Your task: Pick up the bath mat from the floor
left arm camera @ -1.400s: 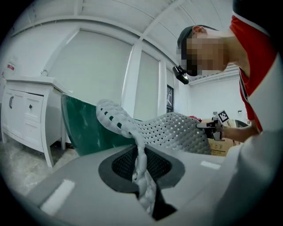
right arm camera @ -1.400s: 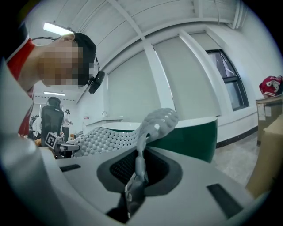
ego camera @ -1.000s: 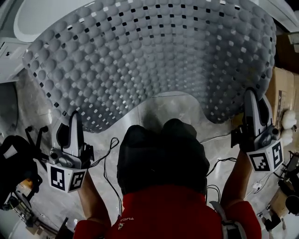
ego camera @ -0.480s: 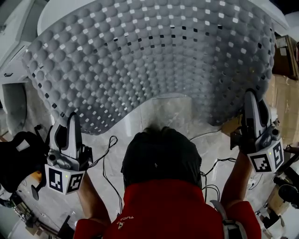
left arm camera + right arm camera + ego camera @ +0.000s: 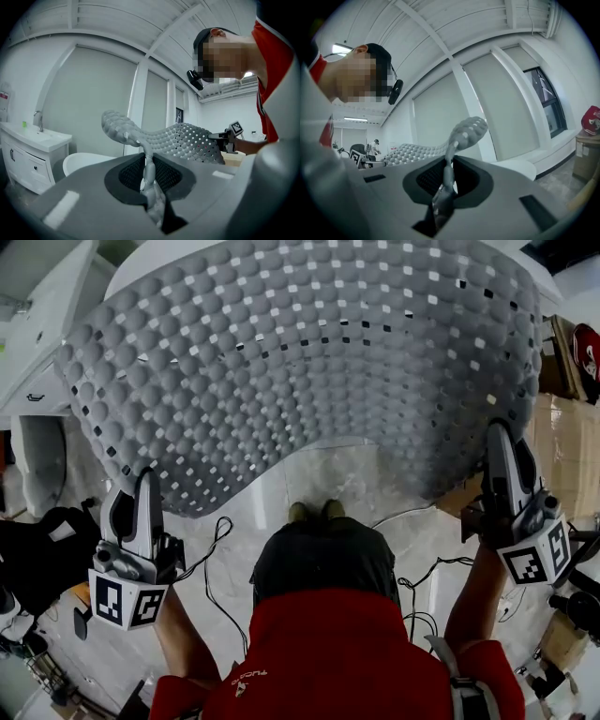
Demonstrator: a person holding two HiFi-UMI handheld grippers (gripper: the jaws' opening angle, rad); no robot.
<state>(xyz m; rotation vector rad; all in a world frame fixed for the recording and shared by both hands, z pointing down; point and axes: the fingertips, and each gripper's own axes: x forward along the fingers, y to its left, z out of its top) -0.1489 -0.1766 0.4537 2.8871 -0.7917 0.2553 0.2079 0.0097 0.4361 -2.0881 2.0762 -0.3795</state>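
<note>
A large grey bath mat (image 5: 309, 352) with round bumps and square holes is held up off the floor, spread wide in front of me in the head view. My left gripper (image 5: 148, 486) is shut on its lower left corner, and my right gripper (image 5: 500, 442) is shut on its lower right corner. In the left gripper view the mat's edge (image 5: 149, 171) is pinched between the jaws and the sheet (image 5: 183, 140) stretches away to the right. In the right gripper view the mat's edge (image 5: 447, 176) runs up between the jaws and its corner (image 5: 468, 131) flops above them.
The marble floor (image 5: 337, 470) shows below the mat, with black cables (image 5: 217, 549) trailing on it. A white bathtub (image 5: 89, 161) and a white vanity with a tap (image 5: 33, 150) stand at the left. Cardboard boxes (image 5: 567, 442) sit at the right, and black gear (image 5: 37, 554) lies by my left side.
The mat has been lifted a little higher and the view has tilted, so my feet show below it now. Both grippers keep their hold on the corners.
</note>
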